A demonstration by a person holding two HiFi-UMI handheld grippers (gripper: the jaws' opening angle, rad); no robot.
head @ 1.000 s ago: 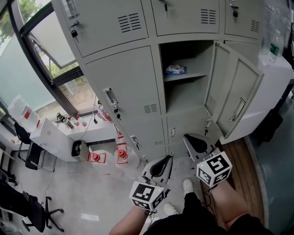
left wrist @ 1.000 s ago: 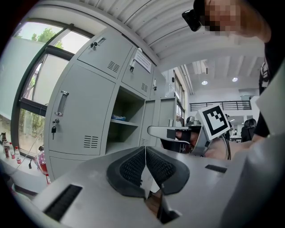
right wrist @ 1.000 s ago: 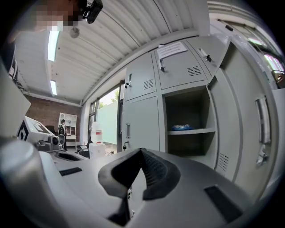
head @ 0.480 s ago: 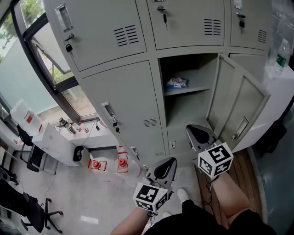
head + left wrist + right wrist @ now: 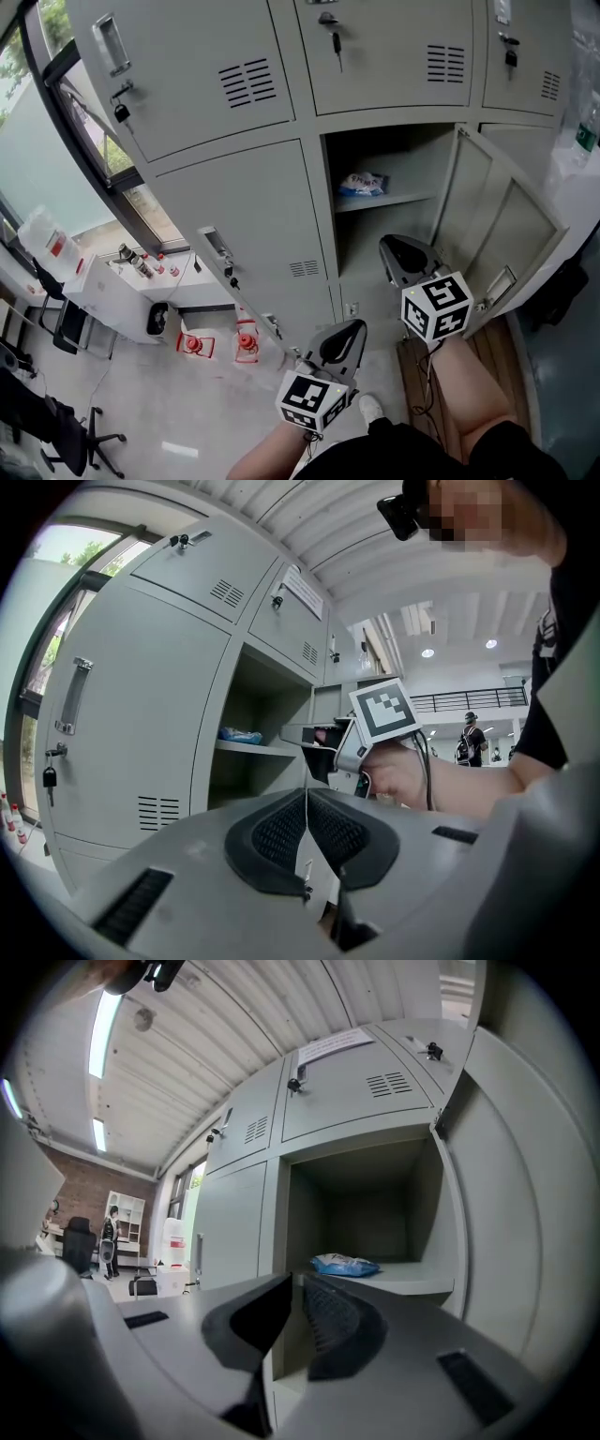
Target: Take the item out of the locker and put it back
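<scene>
A blue packet [image 5: 364,182] is seen lying on the shelf inside the open locker [image 5: 412,164]. The right gripper [image 5: 404,255] is held before the locker and the left gripper [image 5: 338,341] below its opening, both with jaws closed and empty.

left gripper [image 5: 345,336] and right gripper [image 5: 398,255] both closer to the open locker [image 5: 394,155]

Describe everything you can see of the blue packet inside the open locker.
The packet is a small, soft, crinkled bag, blue and white, plastic by its look, with print too small to read. It looks closed and lies flat on the shelf of the open locker, toward the compartment's left side. Only the shelf touches it.
</scene>
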